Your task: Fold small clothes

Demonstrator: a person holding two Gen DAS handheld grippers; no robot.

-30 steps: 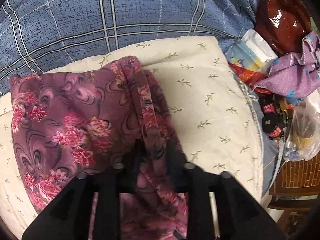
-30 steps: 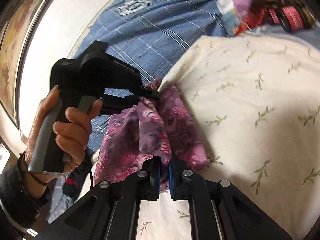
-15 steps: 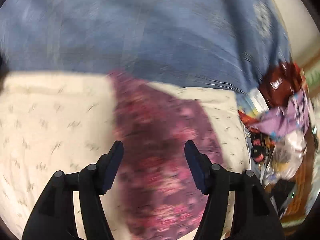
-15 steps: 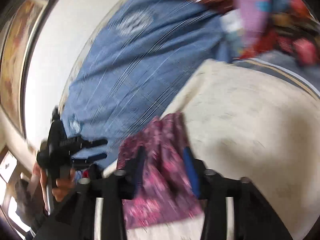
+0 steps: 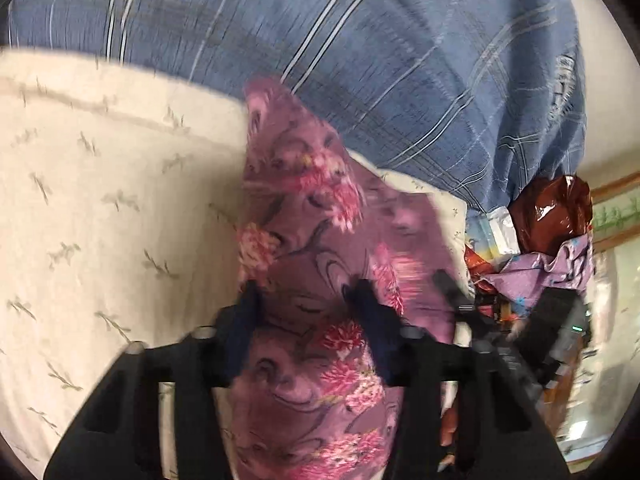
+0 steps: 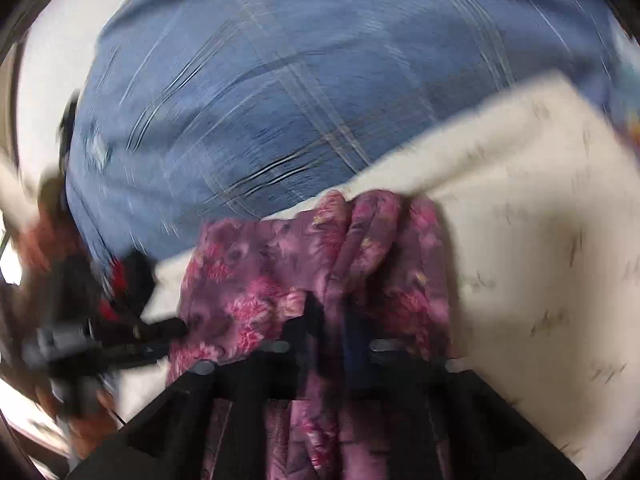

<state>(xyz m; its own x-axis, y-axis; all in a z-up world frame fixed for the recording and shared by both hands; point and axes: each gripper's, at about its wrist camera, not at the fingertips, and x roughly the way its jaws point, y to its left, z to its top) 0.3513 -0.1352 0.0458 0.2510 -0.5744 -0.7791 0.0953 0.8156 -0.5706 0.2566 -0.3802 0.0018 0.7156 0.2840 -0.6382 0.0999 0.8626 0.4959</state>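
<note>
A purple garment with pink flowers (image 5: 316,240) lies on a cream leaf-print cushion (image 5: 100,208). My left gripper (image 5: 308,296) is open, its fingers astride the cloth at its near end. In the right wrist view the garment (image 6: 256,280) is bunched into folds. My right gripper (image 6: 330,312) is shut on a fold of it. The left gripper (image 6: 176,326) shows at the cloth's left edge. The right gripper's fingers (image 5: 452,292) show at the cloth's right edge in the left wrist view. Both views are blurred.
A blue plaid quilt (image 5: 360,60) rises behind the cushion. To the right are a brown shiny bag (image 5: 552,216), a lilac cloth (image 5: 552,268) and clutter. A hand (image 6: 44,208) holds the left tool.
Both grippers let go of the cloth half a second ago and swung away. Now the right one is shut on a fold again and the left sits open over the cloth.
</note>
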